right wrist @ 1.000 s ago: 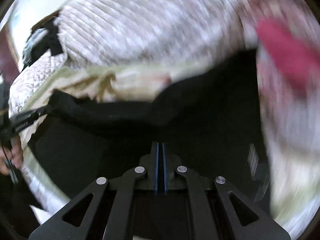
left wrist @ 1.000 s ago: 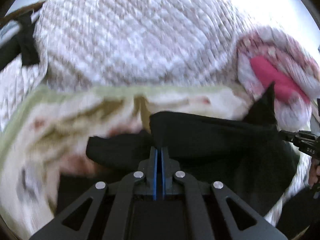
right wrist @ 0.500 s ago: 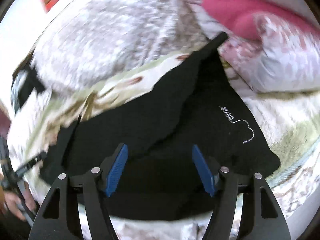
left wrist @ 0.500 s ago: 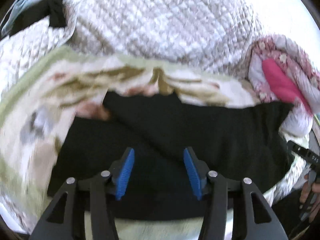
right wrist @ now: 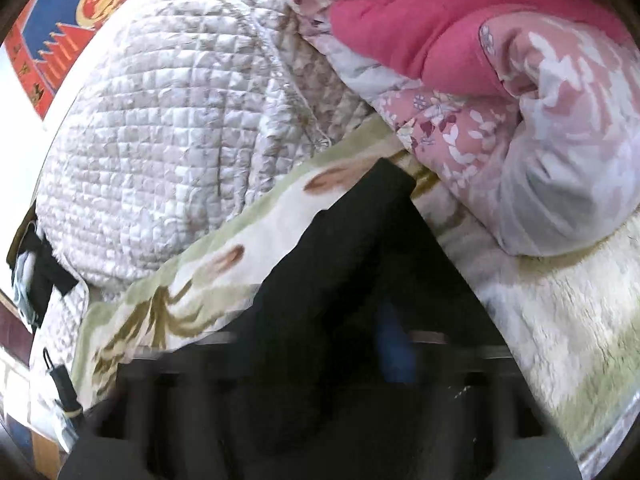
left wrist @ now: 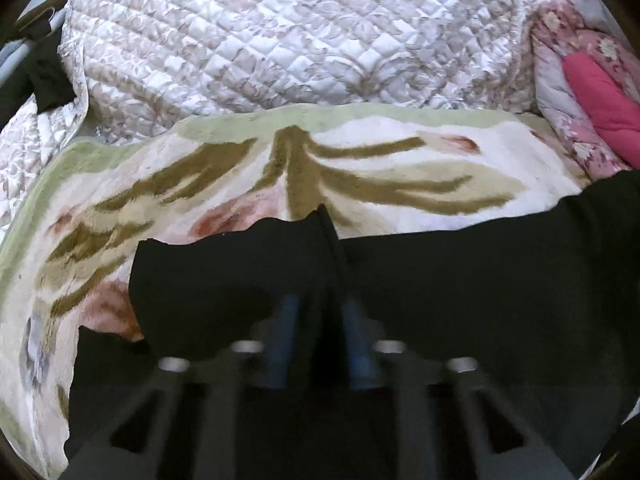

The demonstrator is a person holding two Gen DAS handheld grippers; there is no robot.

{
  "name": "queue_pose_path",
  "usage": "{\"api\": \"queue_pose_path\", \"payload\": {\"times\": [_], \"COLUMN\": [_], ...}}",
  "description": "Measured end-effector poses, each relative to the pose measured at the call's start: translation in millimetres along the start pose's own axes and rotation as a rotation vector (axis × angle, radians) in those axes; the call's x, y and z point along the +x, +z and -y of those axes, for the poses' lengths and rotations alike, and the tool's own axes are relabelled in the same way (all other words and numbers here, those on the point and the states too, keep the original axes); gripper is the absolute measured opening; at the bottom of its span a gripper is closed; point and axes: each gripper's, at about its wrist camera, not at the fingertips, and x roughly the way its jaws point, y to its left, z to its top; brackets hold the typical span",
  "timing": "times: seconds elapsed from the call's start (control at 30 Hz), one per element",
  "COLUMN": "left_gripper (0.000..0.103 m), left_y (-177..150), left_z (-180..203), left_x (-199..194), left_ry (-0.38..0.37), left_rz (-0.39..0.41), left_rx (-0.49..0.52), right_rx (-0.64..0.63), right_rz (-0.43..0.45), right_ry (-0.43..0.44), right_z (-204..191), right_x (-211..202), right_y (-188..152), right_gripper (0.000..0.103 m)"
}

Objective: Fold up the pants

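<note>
Soft black pants [left wrist: 460, 280] lie crosswise on a plush leaf-patterned blanket [left wrist: 380, 168]; left hand-held gripper [left wrist: 320, 304] just closed, pinching a raised fold, right hand-held gripper [right wrist: 360, 332] likewise clamped on cloth

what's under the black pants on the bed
The black pants lie on a cream fleece blanket with olive leaf print and green border. Whatever lies beneath the blanket, or directly under the pants' middle, is covered.

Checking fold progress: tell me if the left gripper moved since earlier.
Yes. Left gripper has come closer to the blanket, whose leaf pattern looms larger; its jaws have just been closing on a pants fold.
</note>
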Motion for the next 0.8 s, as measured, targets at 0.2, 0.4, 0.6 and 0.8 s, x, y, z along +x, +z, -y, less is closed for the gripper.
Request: {"api": "queue_pose_path", "payload": {"times": [0.2,0.4,0.6,0.8], "left_gripper": [0.006,0.005,0.005,0.014], "left_y": [-3.1,-49.7,-109.3,-120.4], "left_z": [-26.9,-93.9,-138.0,-157.5], "left_x": [-46.0,-120.2,-92.8,-80.6], "left_ry": [-0.043,-0.065,-0.081,-0.131], "left_rz": [0.121,0.232,0.06,0.04], "left_rx": [-0.108,-0.295,-0.428,-0.554], "right_rx": [0.032,0.114,0.166,0.199], "right_rz": [0.045,0.019,-0.092,-0.077], "right_ry": [0.077,0.056,-0.04,-0.011], "right_z": [0.5,16.8,37.6,42.4], "right_x": [-35.3,-79.0,-62.8,-56.9], "right_y": [-4.7,-46.2,-69.4,-73.3], "right_gripper": [0.002,0.002,0.003,0.016]}}
